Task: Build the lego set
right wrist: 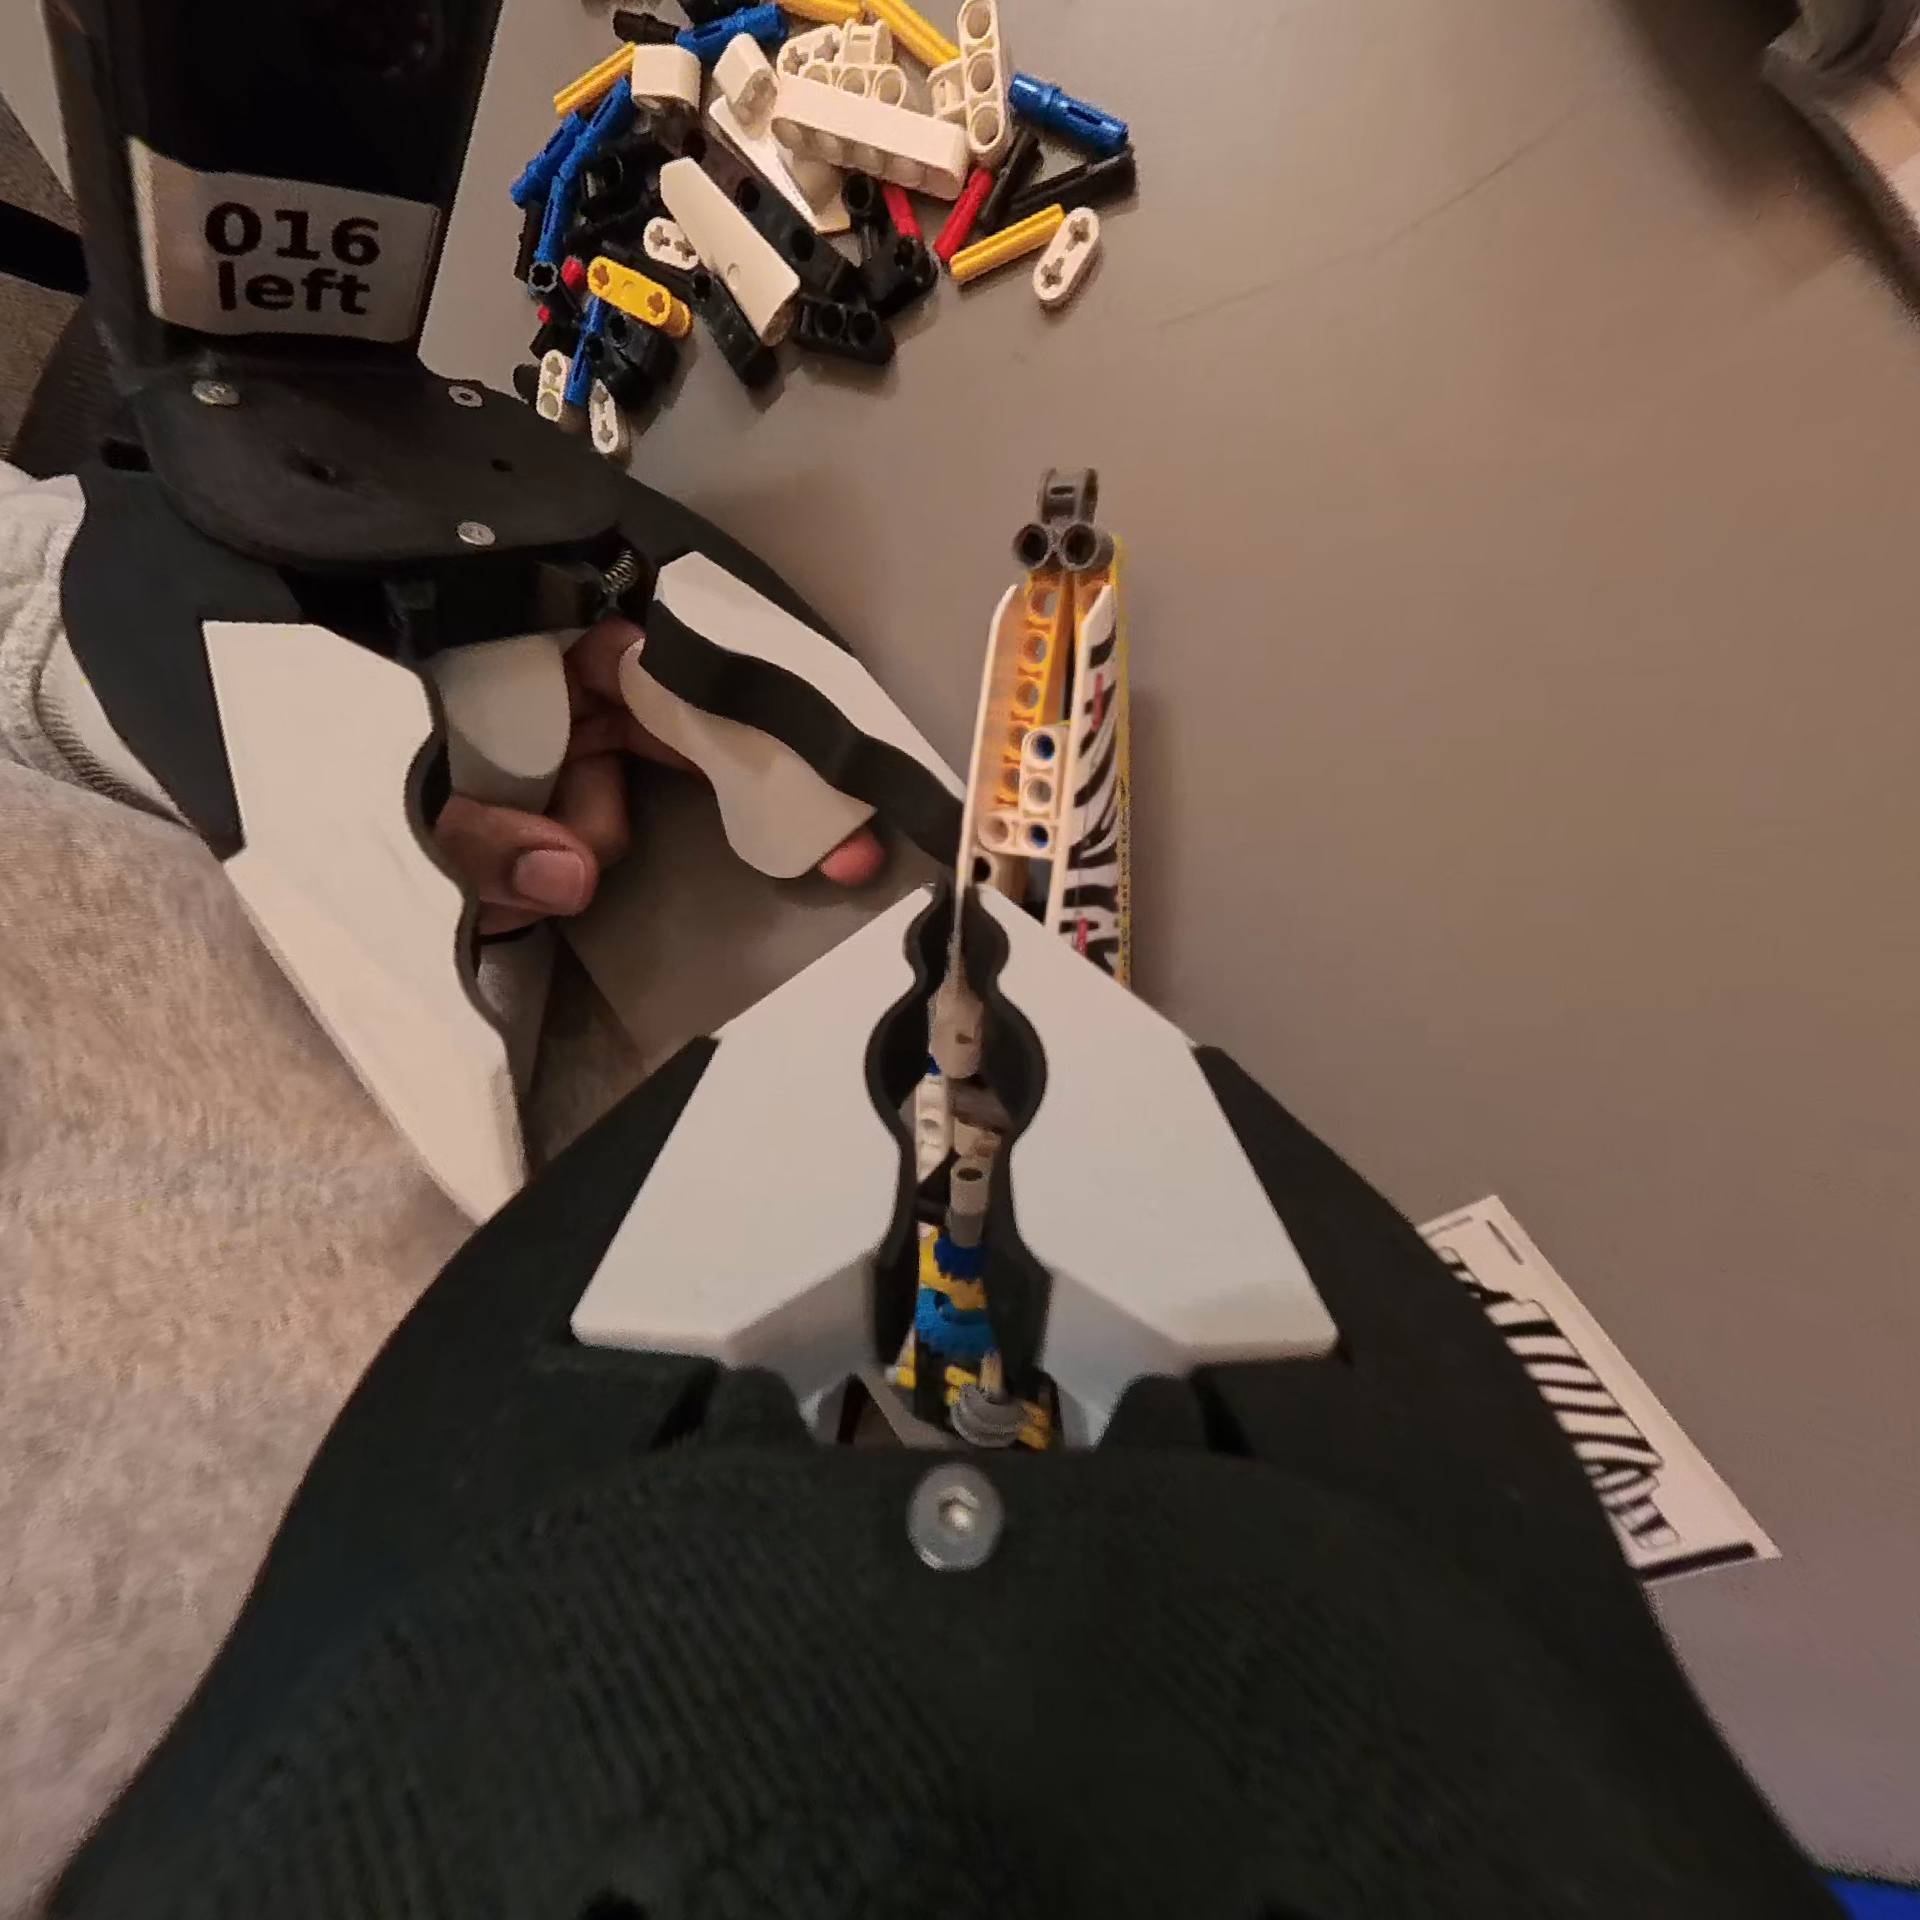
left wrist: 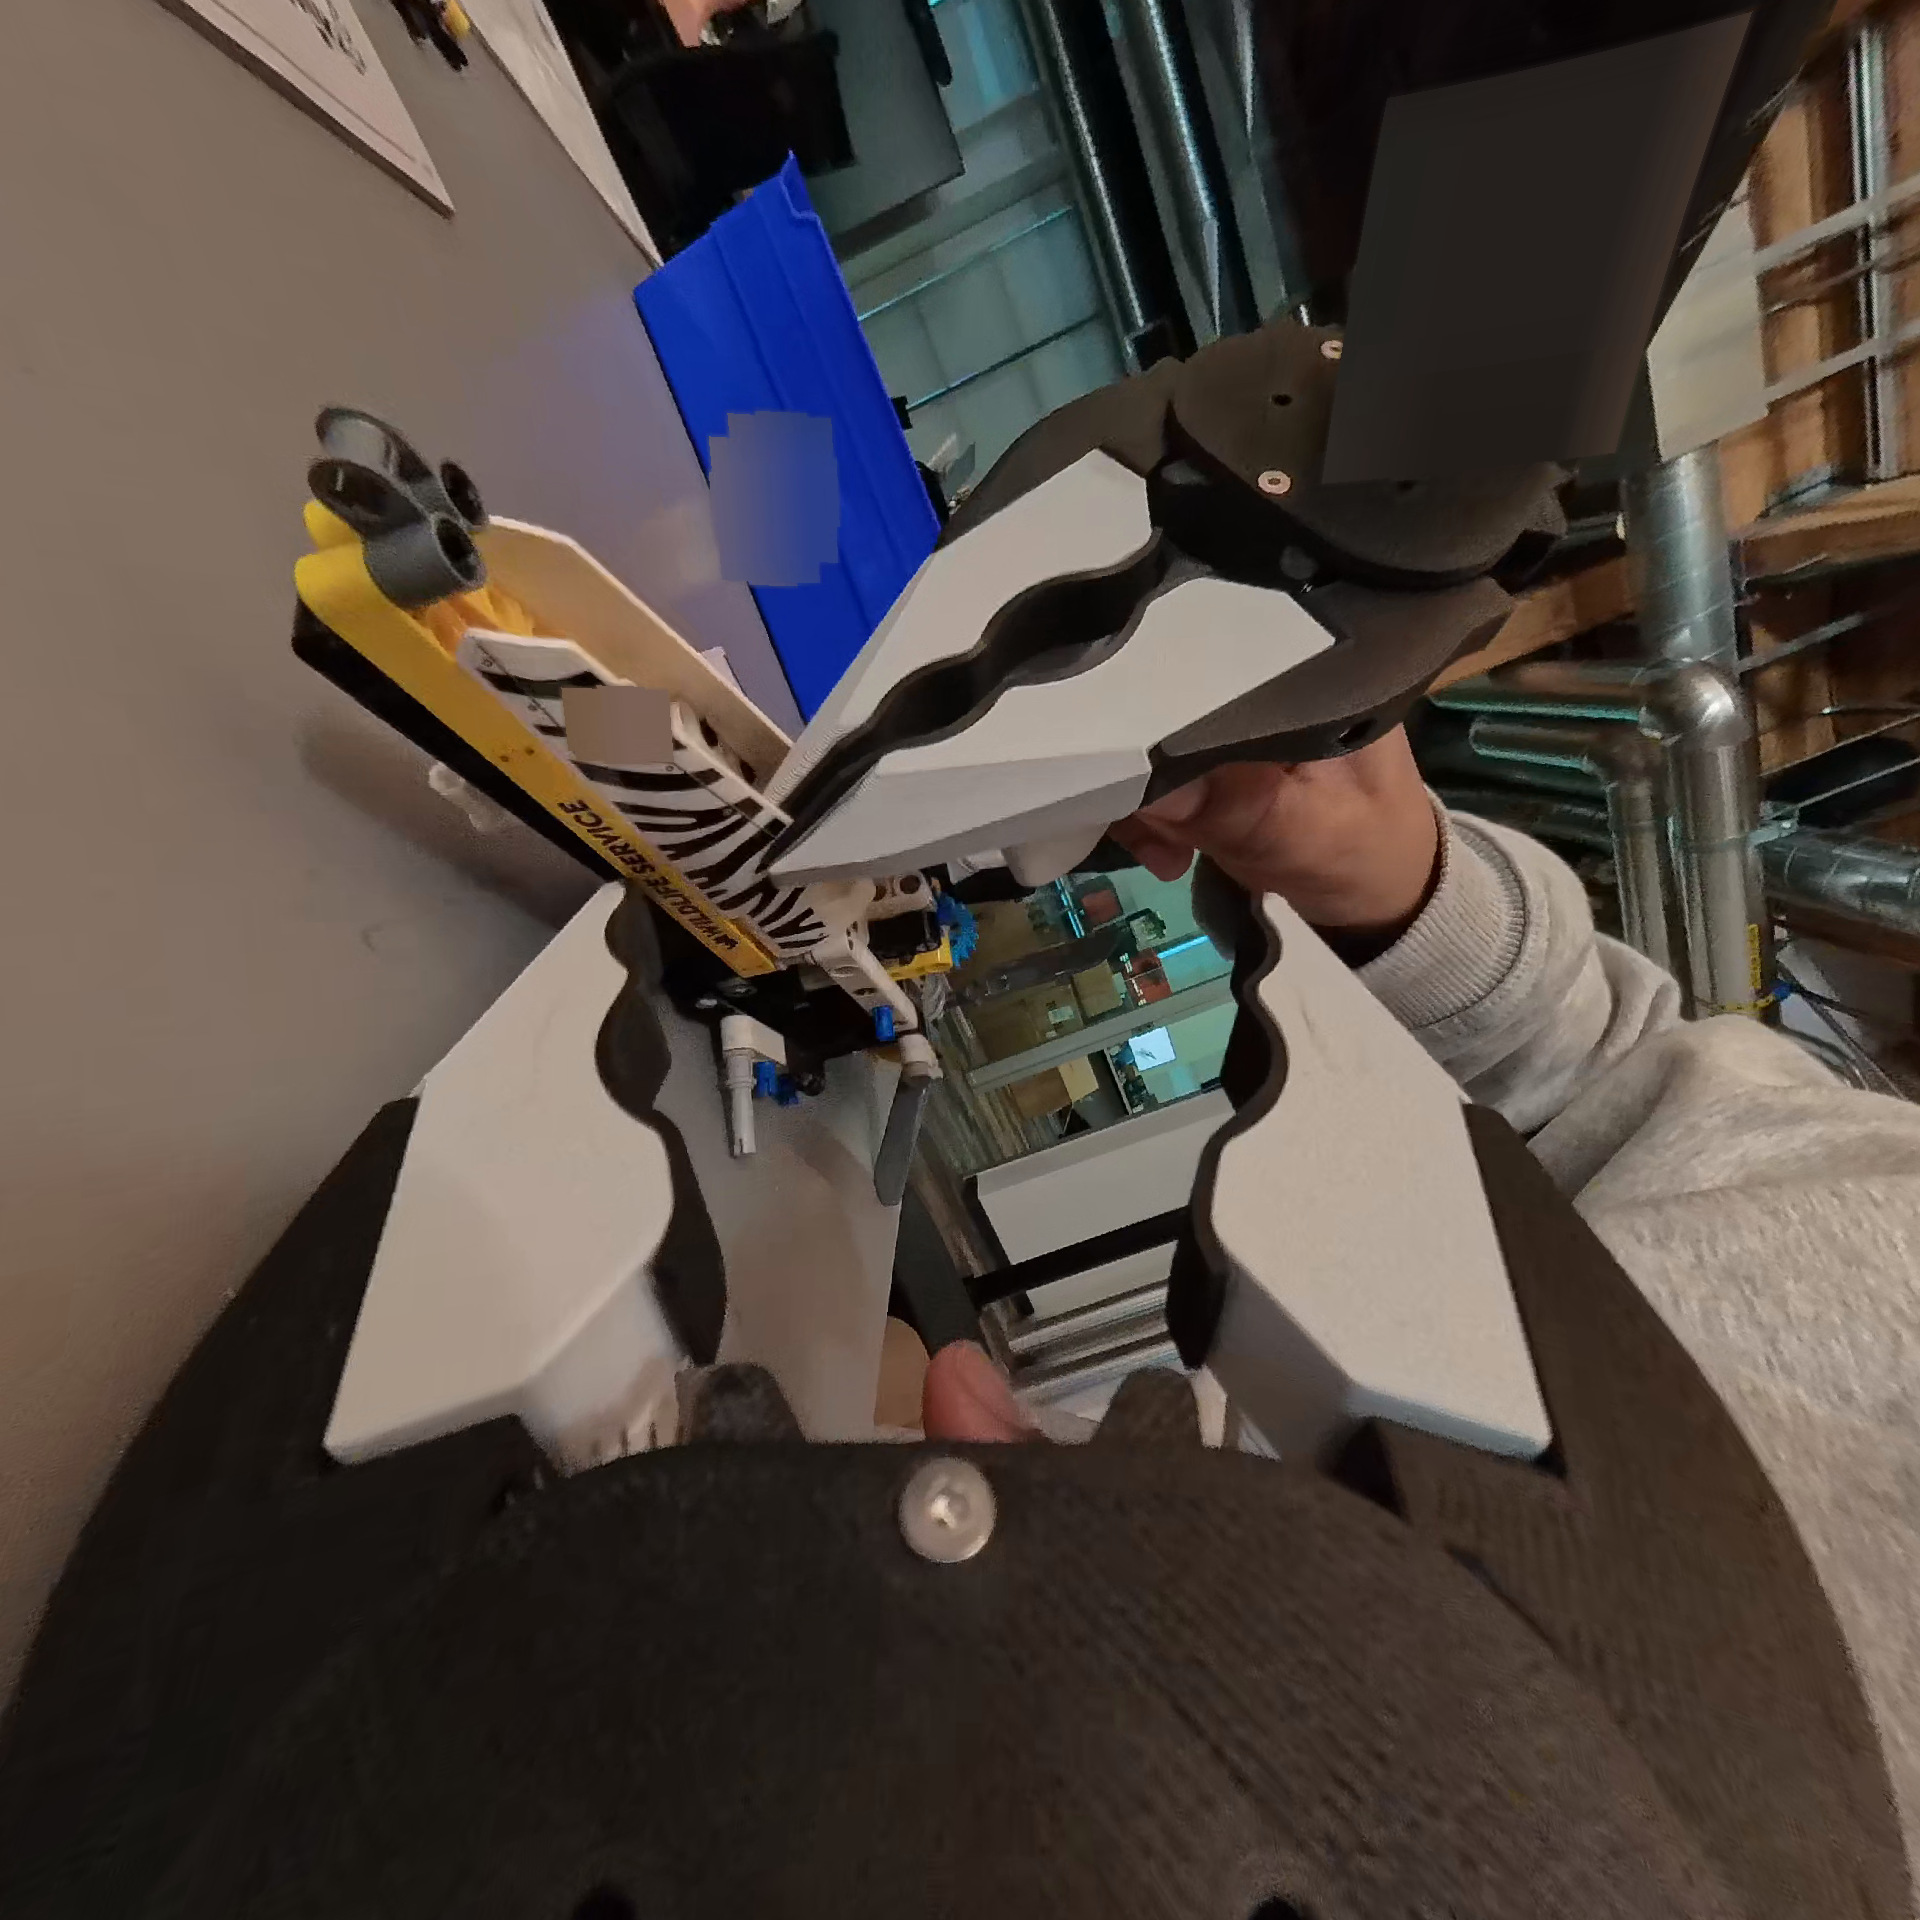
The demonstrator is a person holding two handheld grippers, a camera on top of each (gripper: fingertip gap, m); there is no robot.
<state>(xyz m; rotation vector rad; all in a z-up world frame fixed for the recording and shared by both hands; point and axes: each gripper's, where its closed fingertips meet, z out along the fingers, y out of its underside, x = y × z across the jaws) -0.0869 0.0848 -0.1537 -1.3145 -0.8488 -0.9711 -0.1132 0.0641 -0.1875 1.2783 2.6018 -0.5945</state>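
The lego model (right wrist: 1070, 748), a long yellow, white and black build with zebra-striped panels and a grey connector at its far tip, reaches out ahead of the right gripper (right wrist: 954, 904), whose fingers (right wrist: 790, 1143) are pressed nearly together and pinch the model's near end, with white, grey and blue pieces showing in the narrow gap between them. In the left wrist view the same model (left wrist: 582, 727) lies just beyond the left gripper (left wrist: 935, 935), whose fingers (left wrist: 520, 1195) are spread wide and hold nothing; the model's near end sits between their tips. The right gripper (left wrist: 821, 821) comes in from the far right of these fingers, tips closed on the striped panel. Farther ahead, left of the right fingers, loose lego pieces (right wrist: 810, 177) are heaped on the grey table (right wrist: 1455, 623). A striped sticker sheet (right wrist: 1579, 1392) lies to their right.
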